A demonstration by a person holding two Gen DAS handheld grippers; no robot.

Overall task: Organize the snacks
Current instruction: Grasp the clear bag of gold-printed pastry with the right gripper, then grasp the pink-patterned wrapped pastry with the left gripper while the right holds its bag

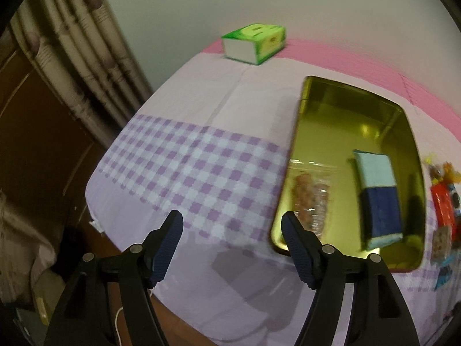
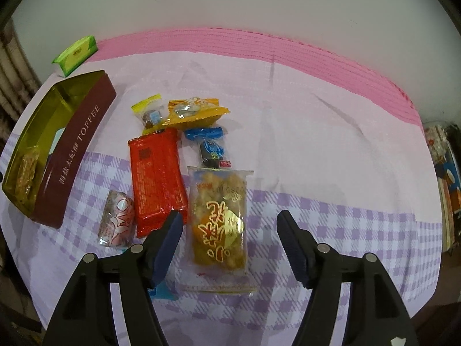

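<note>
A maroon toffee tin [image 2: 77,155] with a gold inside [image 1: 340,121] holds a clear packet of brown snacks [image 1: 311,199] and a light and dark blue packet [image 1: 377,199]. Loose snacks lie to its right: a red packet [image 2: 157,178], a clear packet of yellow snacks [image 2: 220,225], an orange packet [image 2: 196,111], a yellow-edged sweet [image 2: 148,114], blue sweets [image 2: 209,141] and a pink wrapped one [image 2: 116,222]. My left gripper [image 1: 232,230] is open and empty at the tin's near left corner. My right gripper [image 2: 229,230] is open and empty over the yellow snack packet.
A green tissue pack [image 1: 255,43] stands at the table's far left corner. The lilac checked cloth [image 1: 187,167] ends at the left table edge, with curtains [image 1: 72,66] beyond. A pink mat [image 2: 259,46] lines the back. Cluttered items [image 2: 443,178] stand off the right edge.
</note>
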